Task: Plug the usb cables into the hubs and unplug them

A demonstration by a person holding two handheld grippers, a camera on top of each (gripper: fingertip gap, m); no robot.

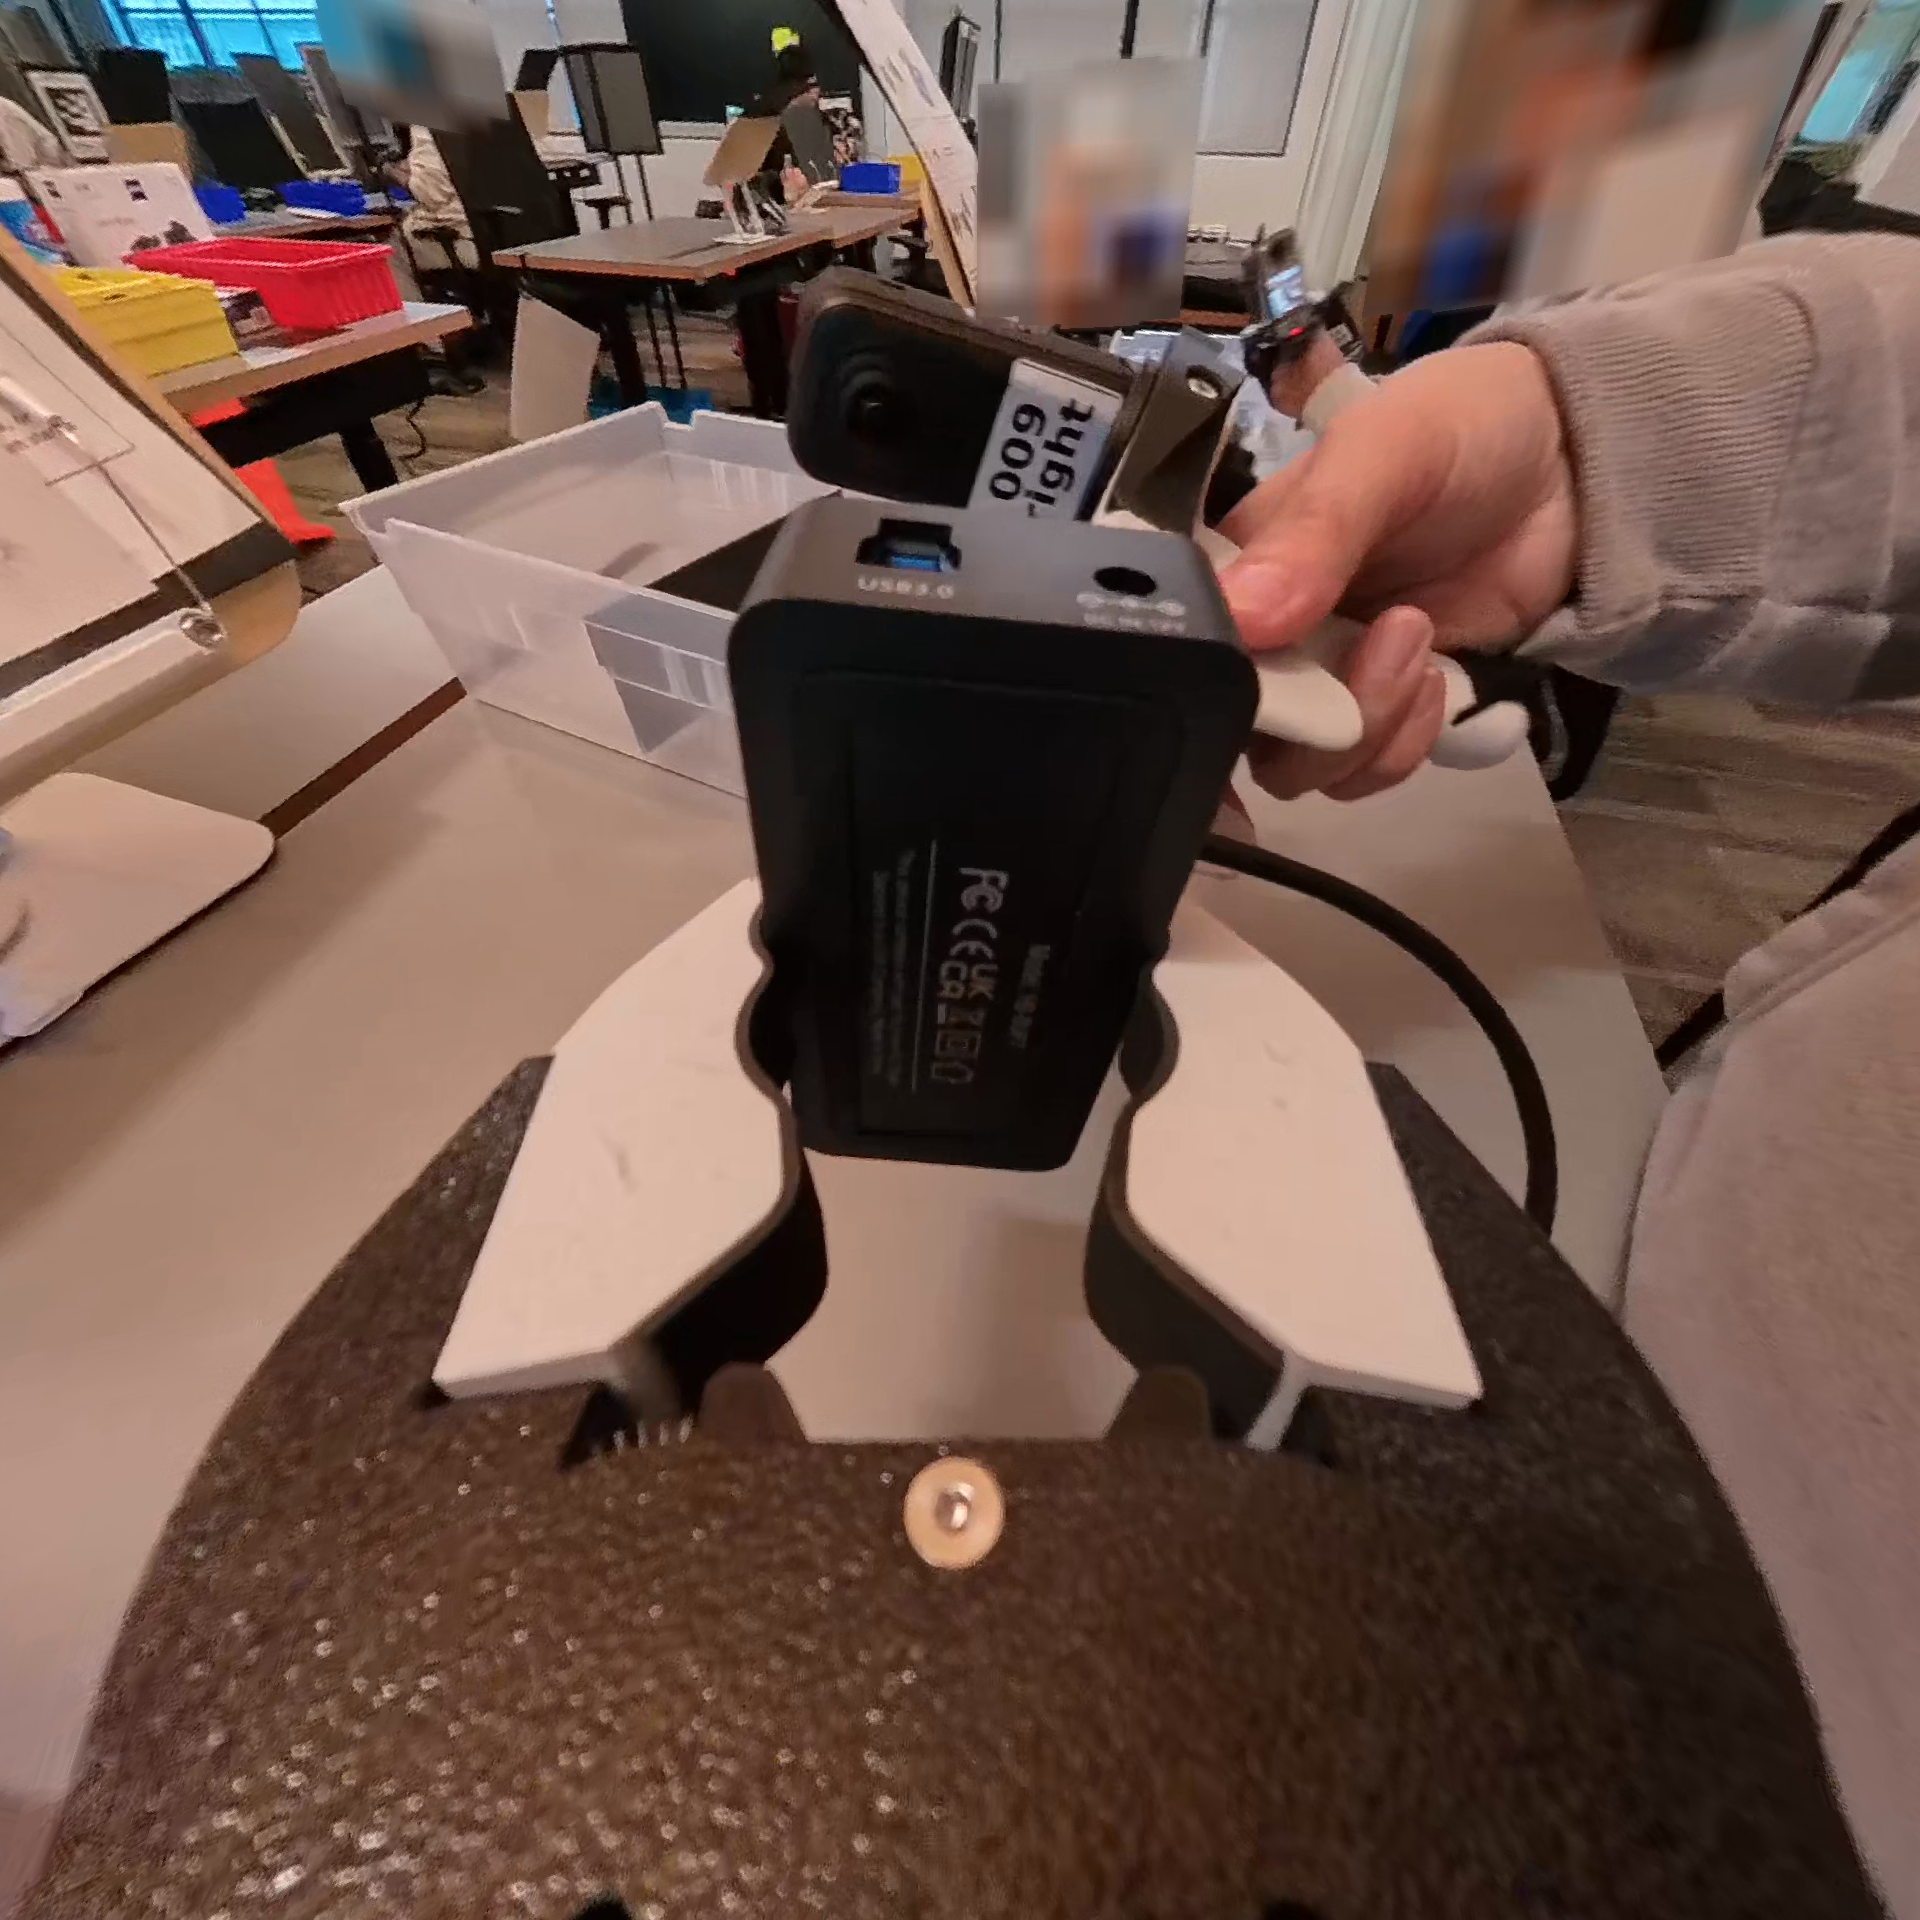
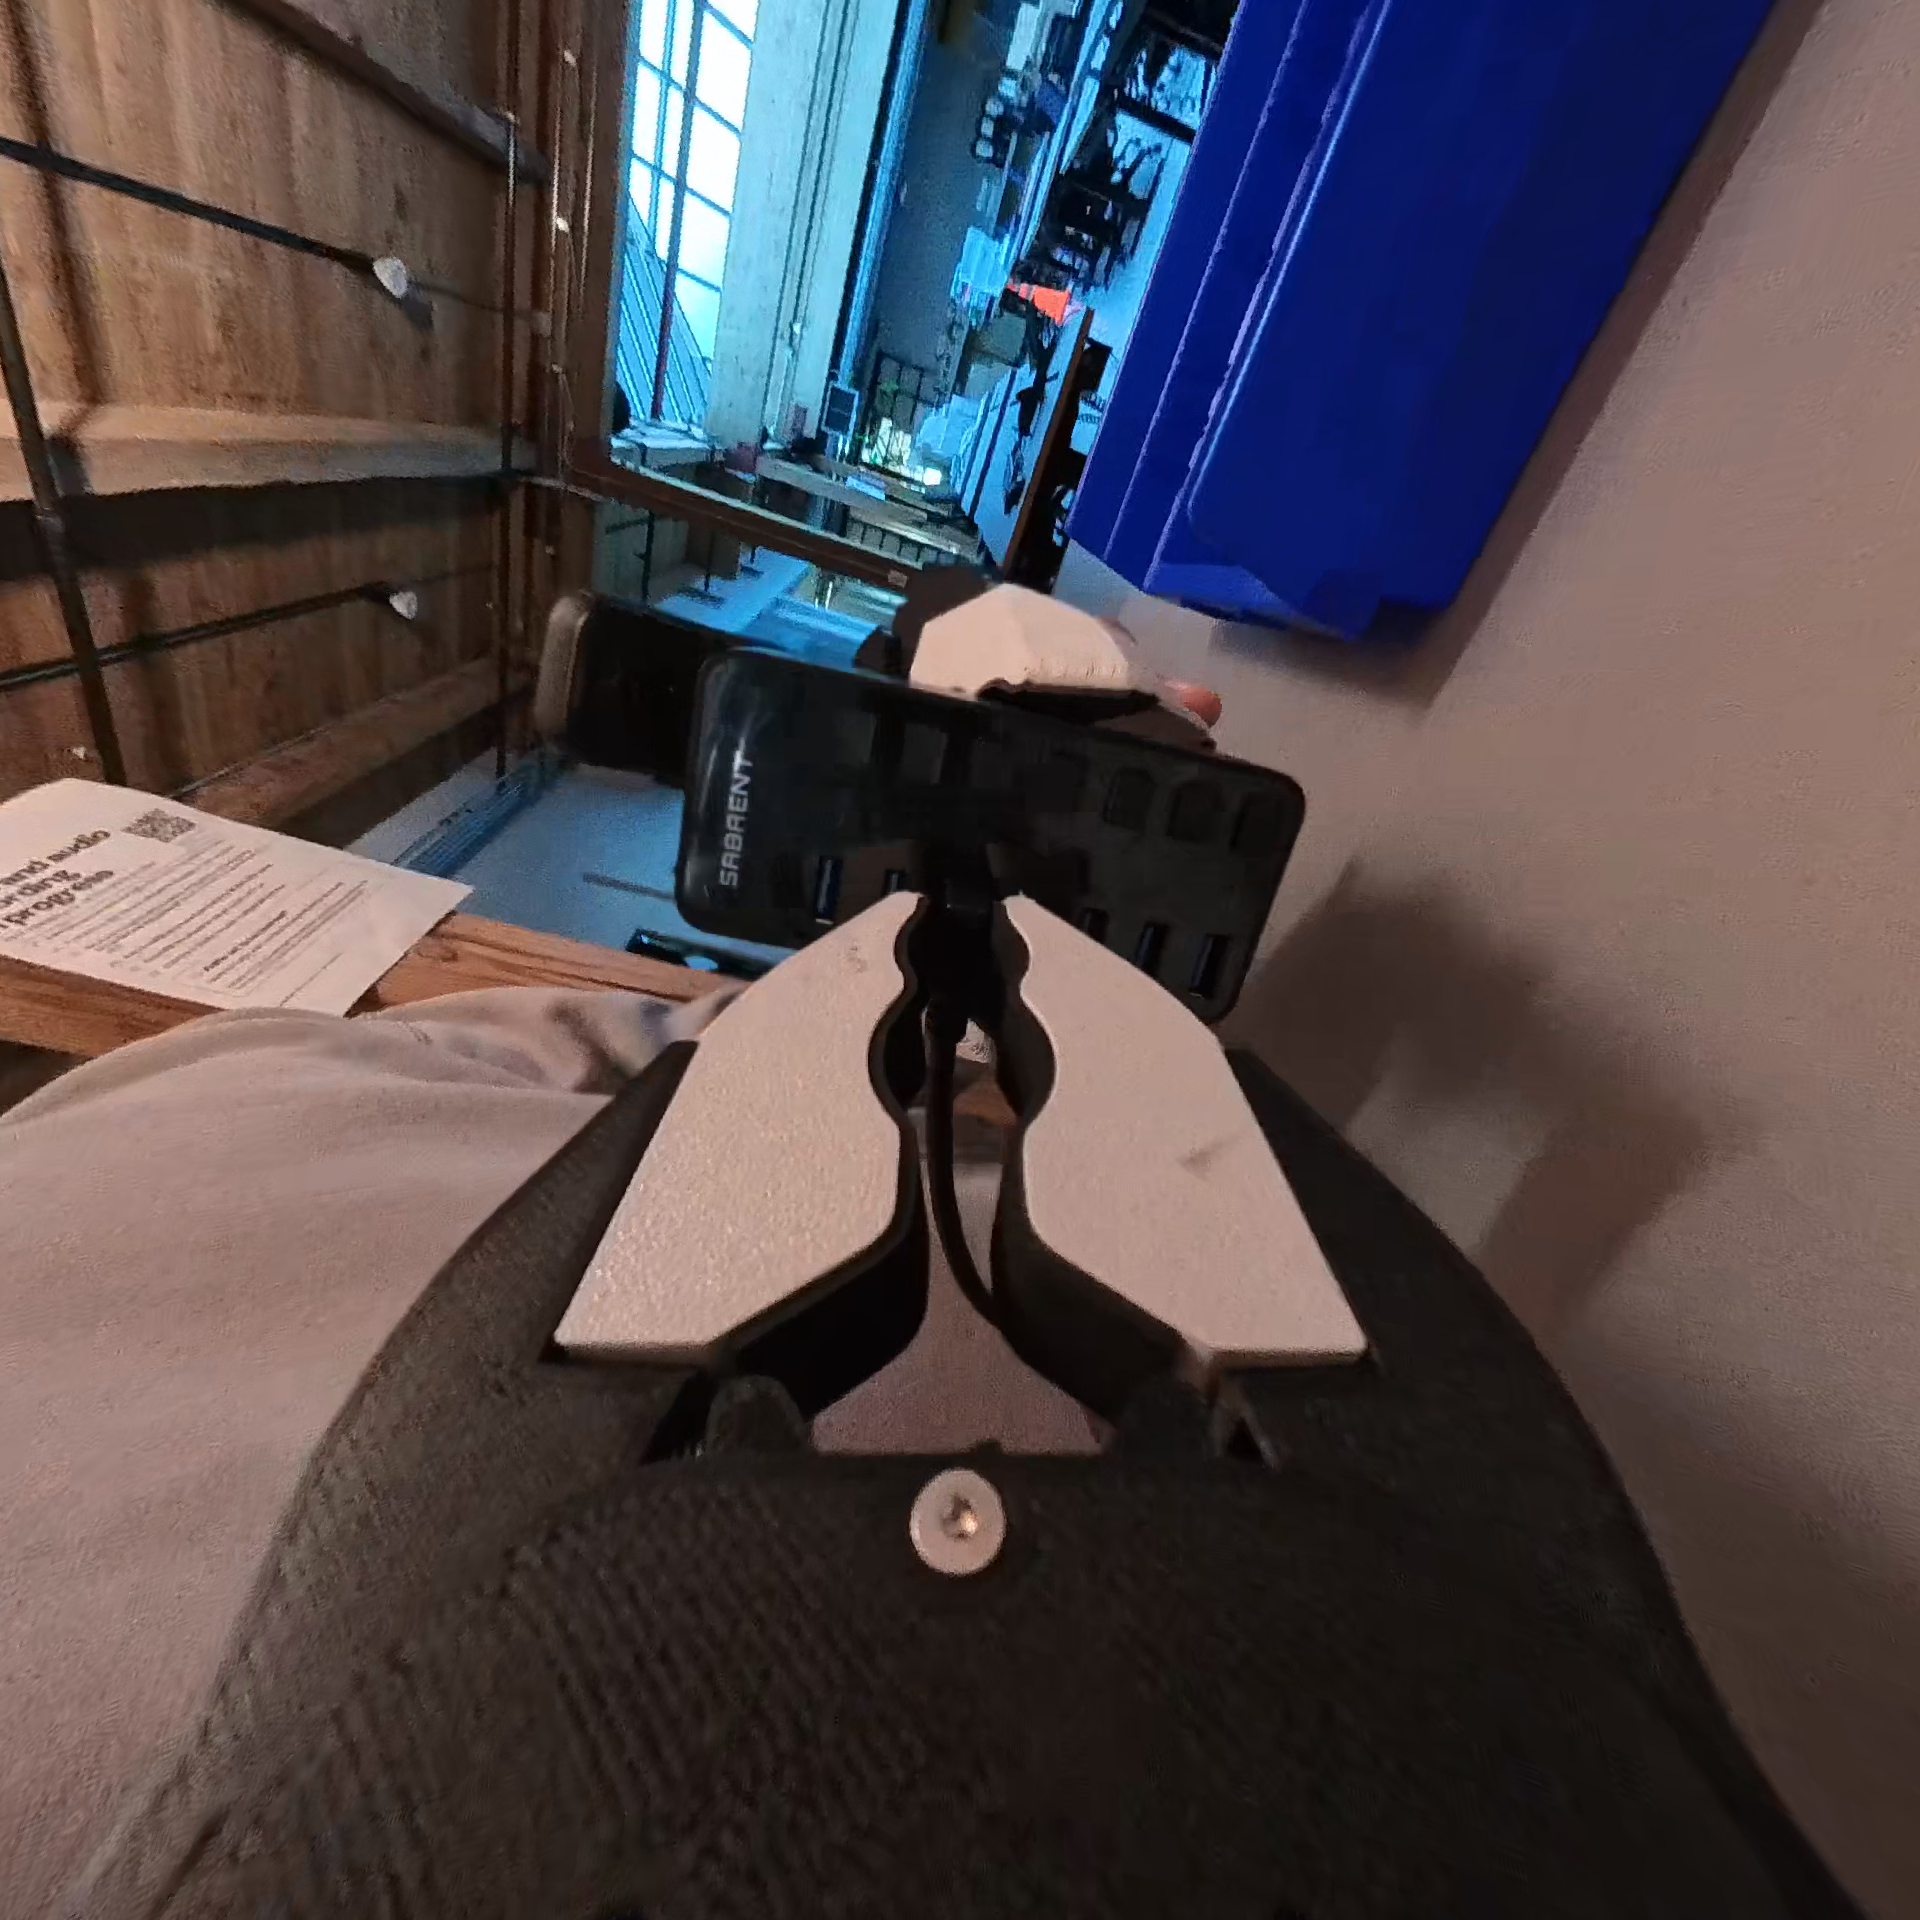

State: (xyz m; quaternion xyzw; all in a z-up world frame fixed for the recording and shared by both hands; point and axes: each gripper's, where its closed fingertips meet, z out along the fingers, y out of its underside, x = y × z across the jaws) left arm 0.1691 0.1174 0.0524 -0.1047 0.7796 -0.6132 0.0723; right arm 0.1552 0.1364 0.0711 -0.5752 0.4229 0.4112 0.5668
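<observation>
My left gripper [image 1: 966, 935] is shut on a black USB hub [image 1: 987, 727] and holds it upright above the table, label side toward the camera. A blue USB port [image 1: 902, 549] shows on its top end. My right gripper [image 2: 961, 914] is shut on the plug of a black USB cable [image 2: 945, 1143], and the plug touches the hub's [image 2: 987, 800] row of ports. I cannot tell how deep the plug sits. The cable [image 1: 1455, 987] loops out to the hub's right. In the left wrist view the right gripper's fingers are hidden behind the hub. A hand [image 1: 1403, 540] holds it.
A clear plastic bin [image 1: 540, 561] stands on the beige table [image 1: 416, 935] behind the hub. A sign stand [image 1: 104, 520] is at the left. Blue bins [image 2: 1403, 312] sit on the table [image 2: 1662, 831]. A printed sheet [image 2: 208, 894] and a grey sleeve [image 2: 260, 1195] are close by.
</observation>
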